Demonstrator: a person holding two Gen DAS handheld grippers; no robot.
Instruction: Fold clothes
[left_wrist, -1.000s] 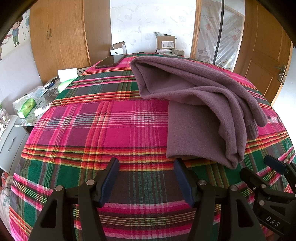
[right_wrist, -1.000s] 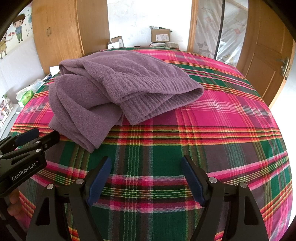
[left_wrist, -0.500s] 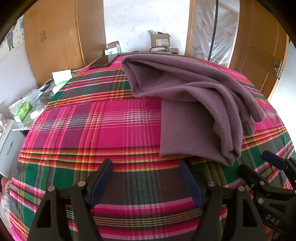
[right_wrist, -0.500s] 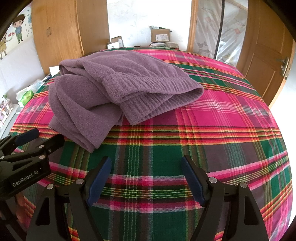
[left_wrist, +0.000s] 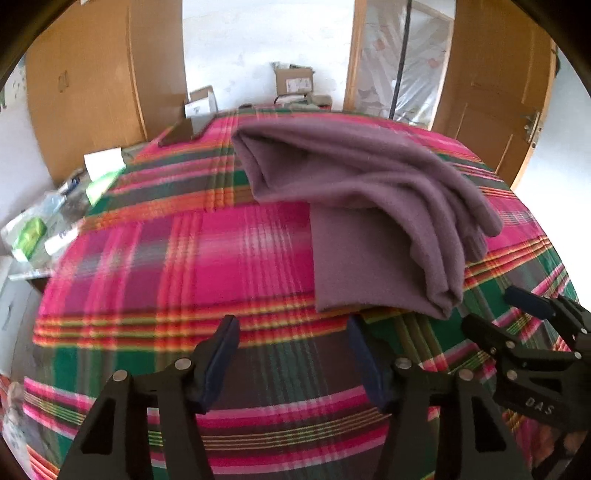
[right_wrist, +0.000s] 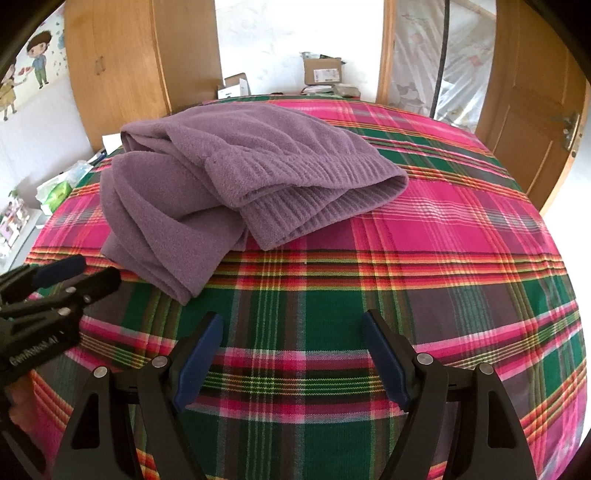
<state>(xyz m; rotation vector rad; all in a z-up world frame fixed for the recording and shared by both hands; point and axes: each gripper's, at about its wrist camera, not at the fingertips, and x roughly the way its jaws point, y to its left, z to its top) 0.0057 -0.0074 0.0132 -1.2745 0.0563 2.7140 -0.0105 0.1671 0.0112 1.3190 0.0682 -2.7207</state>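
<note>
A purple fleece garment (left_wrist: 369, 206) lies loosely bunched on the plaid cloth (left_wrist: 184, 258), with its ribbed hem (right_wrist: 317, 199) turned toward the right wrist camera. My left gripper (left_wrist: 293, 328) hovers open just short of the garment's near corner, nothing between its blue pads. In the right wrist view the left gripper (right_wrist: 79, 271) shows at the left edge, beside the garment's lower fold. My right gripper (right_wrist: 293, 326) is open over bare cloth, a short way in front of the garment (right_wrist: 236, 177). The right gripper (left_wrist: 498, 314) also appears at the right of the left wrist view.
The plaid cloth (right_wrist: 424, 295) covers a wide bed-like surface. Cardboard boxes (left_wrist: 293, 79) and a dark flat device (left_wrist: 181, 134) sit at its far end. Packets and clutter (left_wrist: 44, 225) lie on a low stand to the left. Wooden wardrobe doors (left_wrist: 92, 85) and a door (right_wrist: 535, 110) stand behind.
The left gripper has drifted left and backed off slightly, so the garment sits further right in its view. The right gripper has stayed still. The garment has not moved.
</note>
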